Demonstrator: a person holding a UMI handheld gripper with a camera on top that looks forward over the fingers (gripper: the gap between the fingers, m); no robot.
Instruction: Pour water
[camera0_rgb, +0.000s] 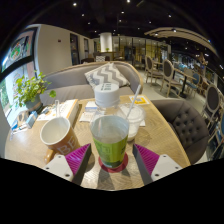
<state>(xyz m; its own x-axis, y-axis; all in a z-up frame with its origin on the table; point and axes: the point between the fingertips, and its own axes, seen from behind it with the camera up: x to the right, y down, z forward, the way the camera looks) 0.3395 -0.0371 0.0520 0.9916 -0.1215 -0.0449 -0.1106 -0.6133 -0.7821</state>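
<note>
A clear bottle (110, 132) with a green label and a white cap stands upright on a round red coaster (110, 167) on the wooden table (30, 145). My gripper (110, 152) is open, and the bottle stands between its fingers. The left magenta pad (79, 160) is close to the bottle's side, and a small gap shows at the right pad (145, 160). A white cup (59, 134) stands on the table just left of the bottle. A second pale cup (135, 118) stands just beyond the bottle to the right.
A white box with a zigzag pattern (105, 78) stands farther back on the table, with papers around it. A potted plant (31, 91) is at the far left. A grey sofa (70, 76) curves behind, and chairs (168, 75) stand to the right.
</note>
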